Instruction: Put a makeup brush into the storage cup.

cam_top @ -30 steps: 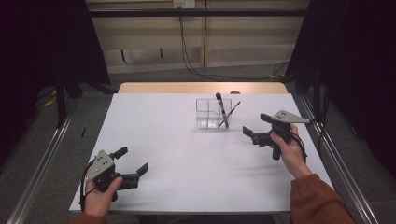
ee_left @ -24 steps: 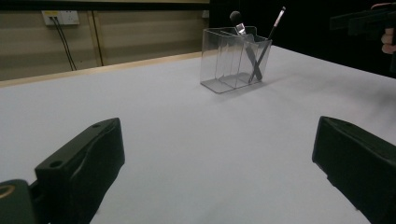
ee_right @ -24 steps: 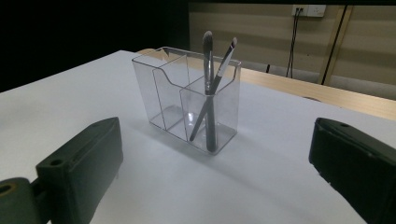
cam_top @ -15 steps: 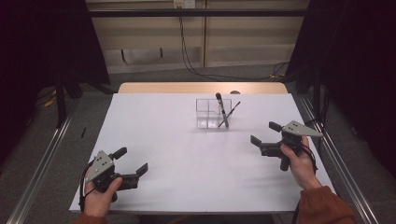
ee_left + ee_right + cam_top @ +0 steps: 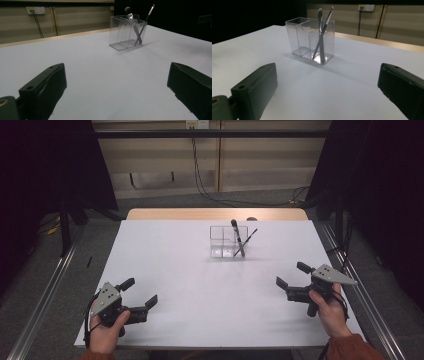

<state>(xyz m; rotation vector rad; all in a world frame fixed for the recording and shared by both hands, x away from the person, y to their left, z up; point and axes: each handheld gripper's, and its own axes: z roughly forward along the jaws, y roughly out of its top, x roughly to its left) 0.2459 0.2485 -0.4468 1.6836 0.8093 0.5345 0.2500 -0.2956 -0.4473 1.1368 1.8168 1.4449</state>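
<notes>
At the desk's near left corner the left gripper [image 5: 139, 294] rests low, jaws spread and holding nothing; the right gripper [image 5: 294, 278] sits near the right edge, also spread and empty. Each is gripped by a hand [image 5: 106, 332] coming from the near edge. Well beyond both, toward the far edge, stands a clear divided organiser [image 5: 228, 241] with two brushes [image 5: 238, 238] leaning in its right compartment. The white desk [image 5: 190, 285] is backed by beige wall panels [image 5: 270, 167] with cables.
</notes>
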